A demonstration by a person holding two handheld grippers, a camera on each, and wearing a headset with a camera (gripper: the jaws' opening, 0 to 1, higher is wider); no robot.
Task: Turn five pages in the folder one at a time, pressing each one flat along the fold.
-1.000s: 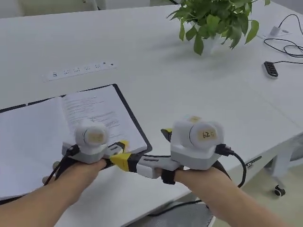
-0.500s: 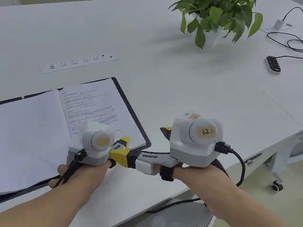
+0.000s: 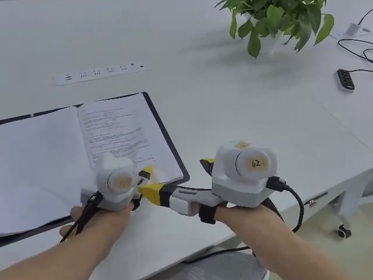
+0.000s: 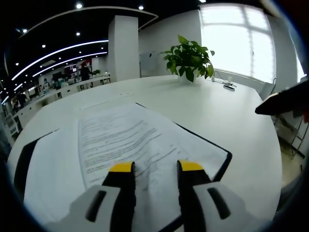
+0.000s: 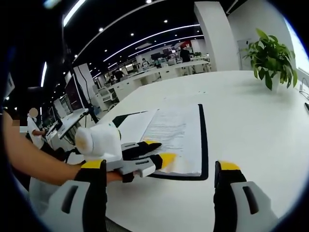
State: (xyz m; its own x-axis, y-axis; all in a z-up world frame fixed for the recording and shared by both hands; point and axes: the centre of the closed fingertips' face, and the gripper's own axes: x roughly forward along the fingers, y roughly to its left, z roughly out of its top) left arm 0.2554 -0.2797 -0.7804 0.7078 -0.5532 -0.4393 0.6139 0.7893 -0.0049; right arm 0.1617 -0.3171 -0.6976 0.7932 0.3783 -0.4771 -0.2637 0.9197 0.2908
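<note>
We show two grippers. The left gripper (image 4: pixel 155 169) has its fingers (image 4: pixel 121 169) slightly apart and empty, over the right page of the one open folder (image 3: pixel 116 134). The right gripper (image 5: pixel 161 169) has fingers spread wide, also empty, beside the folder on the table (image 3: pixel 233 99). One plant (image 3: pixel 274 20) stands beyond.

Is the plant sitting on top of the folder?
No, the plant stands on the table, well away from the open folder.

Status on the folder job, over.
Left tongs open over the folder, right page. Right tongs open, empty, beside it. Folder lies open. Plant far back.
</note>
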